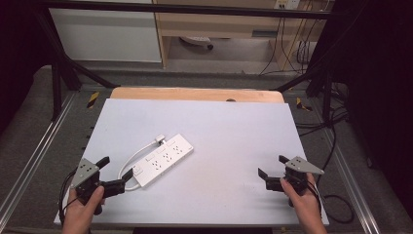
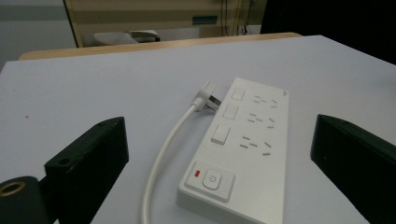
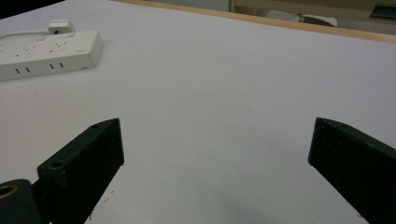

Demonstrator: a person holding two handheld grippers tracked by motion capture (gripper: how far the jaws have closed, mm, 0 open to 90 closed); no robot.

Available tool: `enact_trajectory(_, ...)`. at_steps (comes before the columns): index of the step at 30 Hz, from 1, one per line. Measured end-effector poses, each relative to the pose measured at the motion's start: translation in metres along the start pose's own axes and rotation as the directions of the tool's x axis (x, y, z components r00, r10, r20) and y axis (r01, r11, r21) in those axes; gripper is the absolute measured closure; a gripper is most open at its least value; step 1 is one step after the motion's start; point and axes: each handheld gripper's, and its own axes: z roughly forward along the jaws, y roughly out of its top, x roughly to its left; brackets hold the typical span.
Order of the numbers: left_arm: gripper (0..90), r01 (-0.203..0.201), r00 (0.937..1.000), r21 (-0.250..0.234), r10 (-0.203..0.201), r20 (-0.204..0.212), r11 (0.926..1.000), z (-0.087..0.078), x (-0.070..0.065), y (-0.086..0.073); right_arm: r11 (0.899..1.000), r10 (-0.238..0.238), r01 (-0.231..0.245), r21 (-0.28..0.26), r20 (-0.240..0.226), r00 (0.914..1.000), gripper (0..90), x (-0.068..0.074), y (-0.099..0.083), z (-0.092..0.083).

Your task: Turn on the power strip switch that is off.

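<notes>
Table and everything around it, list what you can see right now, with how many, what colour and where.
Power strip: one, white, lying flat left of the table's centre.
Cord: one, white, looped beside the strip, ending at its plug by the far end.
Table: one, pale top with a wooden far edge.
Cables: several, dark, on the floor beyond.
Left gripper: one, black, open, just short of the strip's near end.
Right gripper: one, black, open, over bare table at right.

Left gripper [image 1: 113, 171] black, grey 3-cornered plate, right gripper [image 1: 273, 168] alike, black cables
</notes>
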Motion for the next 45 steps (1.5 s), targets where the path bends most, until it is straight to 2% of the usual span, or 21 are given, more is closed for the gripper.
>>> enact_trajectory(4, 4.3, 0.007, 0.9999, -0.013, -0.007, -0.016, 0.9999, -0.003, 0.000, 0.002, 1.000, -0.002, 0.002, -0.006, 0.009, 1.0000, 4.0, 0.001, 0.001, -0.001)
enact_trajectory(8, 4.2, 0.017, 0.9998, -0.006, -0.017, 0.006, 0.9998, -0.002, -0.003, 0.003, 1.000, -0.003, 0.003, -0.001, 0.008, 1.0000, 4.0, 0.002, 0.001, 0.000)
enact_trajectory(15, 5.4, -0.001, 1.0000, -0.029, 0.002, 0.009, 0.9996, -0.006, -0.009, 0.008, 1.000, 0.001, -0.001, 0.024, -0.002, 1.0000, 3.3, 0.003, -0.001, 0.004)
enact_trajectory(17, 6.4, -0.019, 0.9998, -0.035, 0.019, 0.002, 0.9992, -0.005, -0.010, 0.009, 1.000, -0.007, 0.008, 0.027, -0.001, 1.0000, 3.1, 0.004, -0.002, 0.005)
enact_trajectory(19, 6.0, -0.030, 0.9995, -0.036, 0.030, 0.013, 0.9989, -0.003, -0.010, 0.012, 0.999, -0.001, 0.001, 0.033, -0.006, 1.0000, 3.2, 0.005, -0.001, 0.005)
enact_trajectory(22, 6.2, -0.016, 0.9996, -0.034, 0.017, 0.021, 0.9993, 0.001, -0.012, 0.016, 0.999, -0.003, 0.004, 0.039, -0.010, 0.9999, 3.2, 0.006, -0.002, 0.006)
enact_trajectory(25, 6.1, -0.024, 0.9992, -0.034, 0.025, 0.031, 0.9992, 0.001, -0.017, 0.021, 0.999, -0.005, 0.005, 0.034, -0.010, 0.9999, 3.3, 0.008, -0.001, 0.006)
enact_trajectory(28, 6.2, -0.006, 0.9983, -0.032, 0.008, 0.058, 0.9995, 0.001, -0.020, 0.026, 0.999, -0.006, 0.006, 0.032, -0.010, 0.9999, 3.2, 0.010, 0.000, 0.005)
enact_trajectory(32, 6.0, 0.005, 0.9979, -0.050, -0.002, 0.064, 0.9988, 0.000, -0.022, 0.034, 1.000, -0.005, 0.005, 0.022, -0.001, 1.0000, 3.2, 0.009, 0.001, 0.004)
enact_trajectory(39, 6.8, -0.002, 0.9993, -0.056, 0.004, 0.037, 0.9984, 0.003, -0.021, 0.047, 1.000, 0.009, -0.009, 0.013, 0.002, 1.0000, 3.5, 0.011, 0.002, 0.003)
enact_trajectory(45, 6.6, 0.008, 0.9989, -0.053, -0.005, 0.046, 0.9986, 0.010, -0.018, 0.056, 1.000, 0.005, -0.005, 0.004, -0.011, 0.9999, 3.3, 0.014, 0.003, 0.003)
